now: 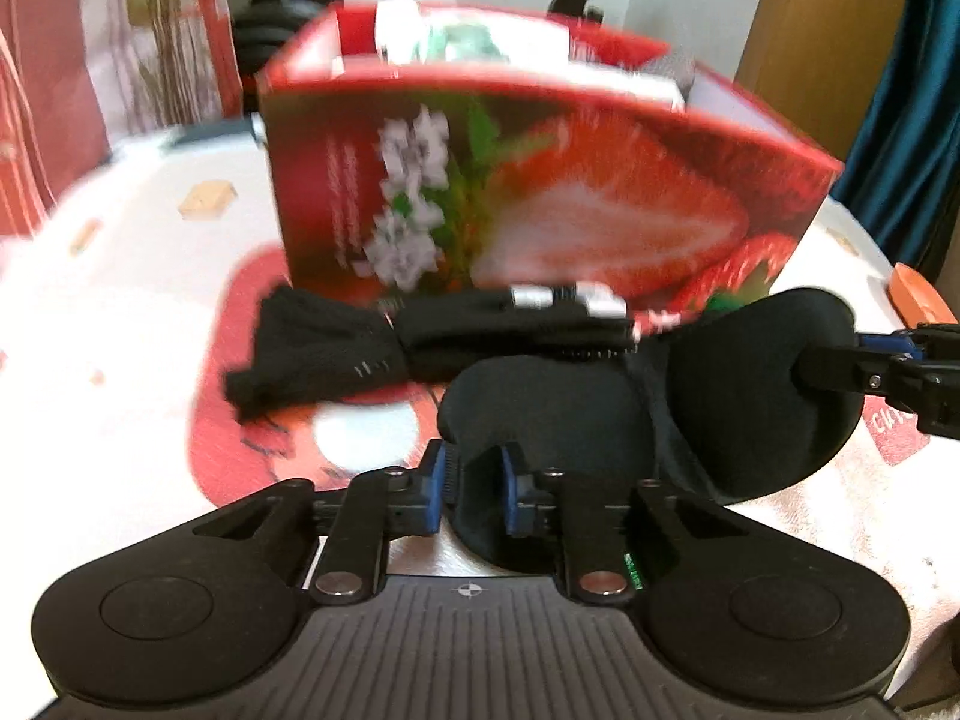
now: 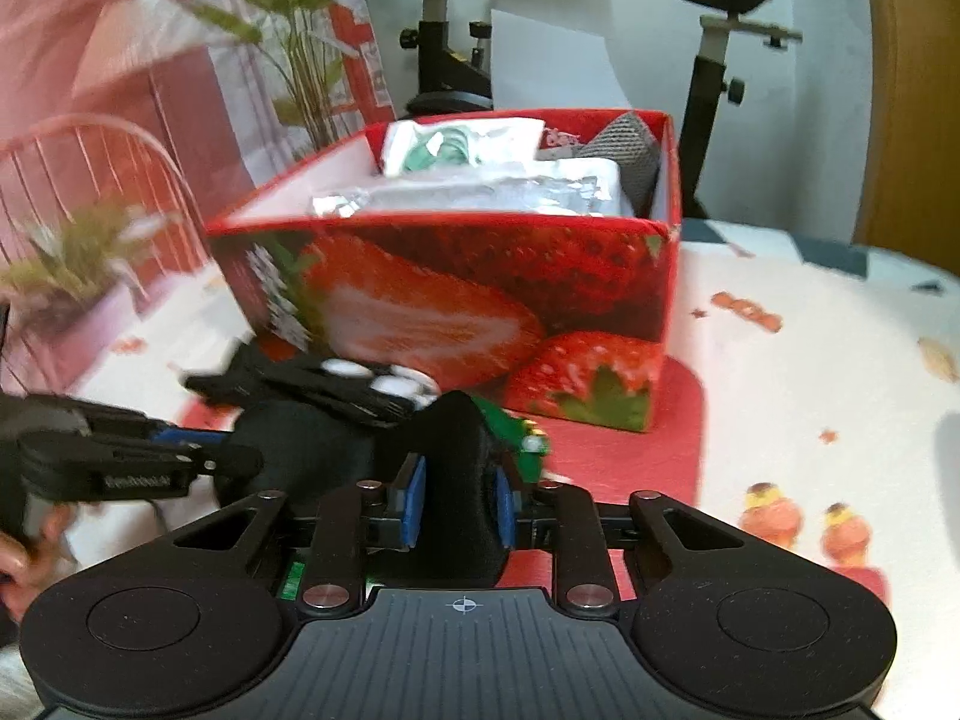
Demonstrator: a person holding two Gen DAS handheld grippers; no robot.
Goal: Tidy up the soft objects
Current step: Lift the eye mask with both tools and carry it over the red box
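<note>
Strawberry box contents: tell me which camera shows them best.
The right wrist view. It looks down over the rim of the strawberry box, showing white packets and a grey mesh item inside. The left wrist view sits lower and is blurred, so only the packet tops peek above the box's front wall.

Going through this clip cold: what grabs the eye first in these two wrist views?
The red strawberry-print box dominates mid-table, open-topped and stuffed with white packets. In front of it, the left claw and right claw each pinch one end of the same black padded eye mask, holding it between them. Black socks with silver clips lie at the box's foot.
</note>
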